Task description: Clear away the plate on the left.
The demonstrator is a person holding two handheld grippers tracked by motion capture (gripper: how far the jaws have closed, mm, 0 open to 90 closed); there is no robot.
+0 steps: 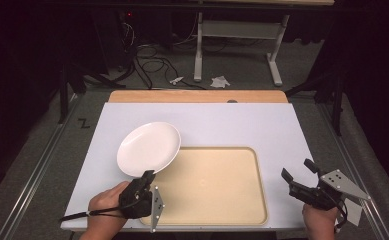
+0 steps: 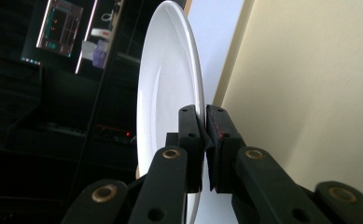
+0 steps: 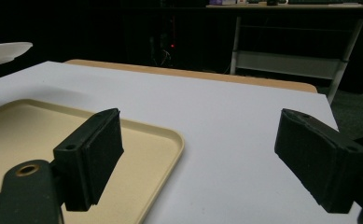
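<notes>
A white plate [image 1: 148, 148] hangs in the air over the table's left side, just past the tray's far left corner. My left gripper [image 1: 147, 175] is shut on its near rim, held by a hand at the front left. In the left gripper view the plate [image 2: 167, 88] stands edge-on with both pads clamped on its rim. A beige tray [image 1: 217, 200] lies flat at the front middle of the white table. My right gripper [image 1: 297, 169] stands open at the front right, off the tray's right edge, with nothing between its fingers [image 3: 91, 156]. The plate's rim [image 3: 4, 51] peeks in at far left of the right gripper view.
The white table top [image 1: 242, 125] has a wooden strip [image 1: 197, 96] along its far edge. Beyond it are a dark floor with cables [image 1: 147, 62] and the legs of a white desk [image 1: 237, 45]. The tray's corner [image 3: 170, 140] lies just left of my right gripper.
</notes>
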